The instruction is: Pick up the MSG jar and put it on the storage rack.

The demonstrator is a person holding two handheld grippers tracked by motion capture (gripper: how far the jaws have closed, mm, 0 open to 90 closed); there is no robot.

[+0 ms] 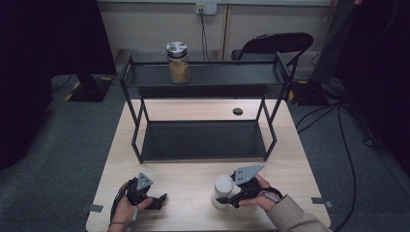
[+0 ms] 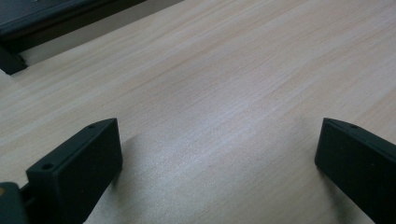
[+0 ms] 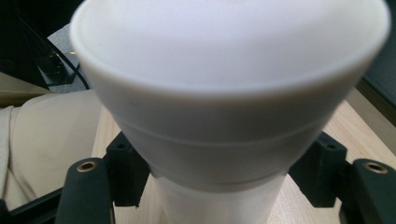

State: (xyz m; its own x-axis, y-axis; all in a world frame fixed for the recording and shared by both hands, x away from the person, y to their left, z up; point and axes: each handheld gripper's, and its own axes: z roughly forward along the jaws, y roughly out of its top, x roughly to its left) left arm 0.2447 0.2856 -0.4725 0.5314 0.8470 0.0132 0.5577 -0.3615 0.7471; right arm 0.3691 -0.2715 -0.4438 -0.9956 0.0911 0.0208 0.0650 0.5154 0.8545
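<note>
Pale wood is making up the table [image 1: 159, 174] you are working at, with dark grey floor lying around it and a black chair [image 1: 275, 44] standing behind. Near the far edge a black two-tier rack [image 1: 203, 140] is standing, and a jar [image 1: 178, 63] with a silver lid is sitting on its top shelf, left of centre.

Your right gripper [image 1: 227, 199] is clamping a white cup [image 1: 223, 190] close to the near edge of the table, right of centre. In the right gripper view the cup [image 3: 224, 107] is standing between the two jaws, its wide rim flaring above them and both pads pressing on its narrower lower part.

Your left gripper [image 1: 157, 202] is sitting low over the table at the near left, well apart from the cup. In the left gripper view its jaws are standing wide apart over bare wood [image 2: 210, 93] with nothing between them, and a foot of the rack [image 2: 11, 63] is showing at the top left.
</note>
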